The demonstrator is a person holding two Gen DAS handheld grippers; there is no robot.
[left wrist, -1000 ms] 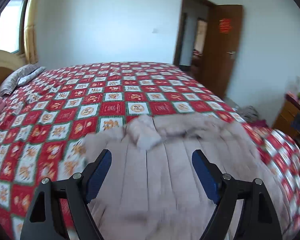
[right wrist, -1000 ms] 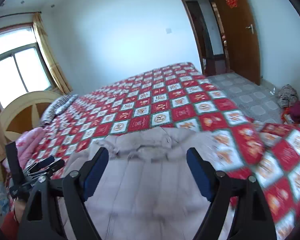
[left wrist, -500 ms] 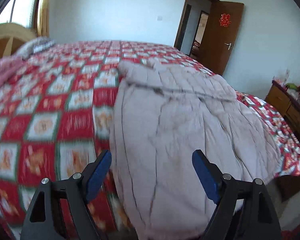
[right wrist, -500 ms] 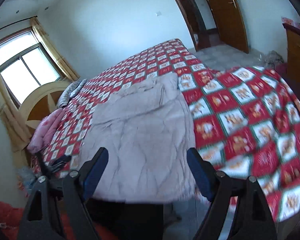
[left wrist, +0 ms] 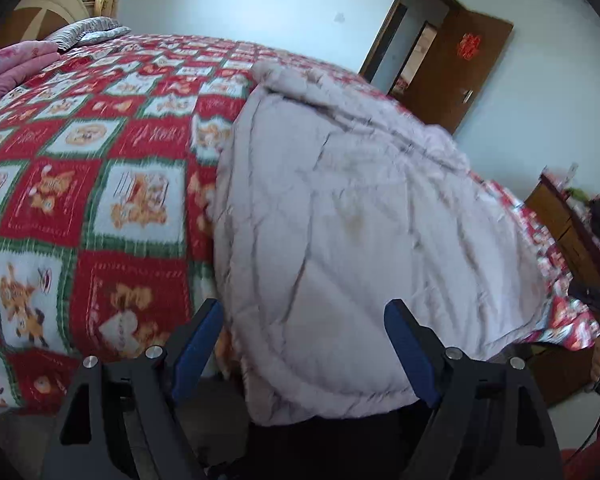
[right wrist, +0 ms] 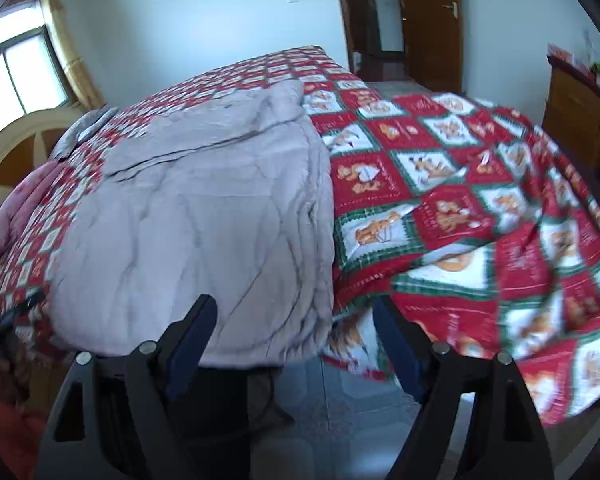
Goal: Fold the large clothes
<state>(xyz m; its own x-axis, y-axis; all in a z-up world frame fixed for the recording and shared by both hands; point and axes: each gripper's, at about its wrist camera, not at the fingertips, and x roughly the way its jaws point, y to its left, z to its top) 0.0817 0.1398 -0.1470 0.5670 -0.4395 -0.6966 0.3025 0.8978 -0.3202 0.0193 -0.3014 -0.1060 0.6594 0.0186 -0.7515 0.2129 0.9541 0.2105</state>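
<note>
1. Grey quilted coat (left wrist: 352,216) lies flat on the bed, collar end toward the far side, hem hanging over the near edge.
2. Bed covered by a red, green and white checked bedspread (left wrist: 88,184) with cartoon squares; the bedspread drapes off the corner to the right of the coat in the right wrist view.
3. Left claw (left wrist: 304,344) spread wide, nothing pinched; coat hem sits between its blue pads but apart from them.
4. Right claw (right wrist: 292,340) spread wide, empty; it hangs over the coat's hem corner (right wrist: 300,320) and the bedspread edge.
5. Pink bedding (left wrist: 8,68) and a striped pillow (left wrist: 88,30) at the headboard end.
6. Brown door (left wrist: 456,76) stands open in the far wall; wooden dresser (right wrist: 580,108) at right.
</note>
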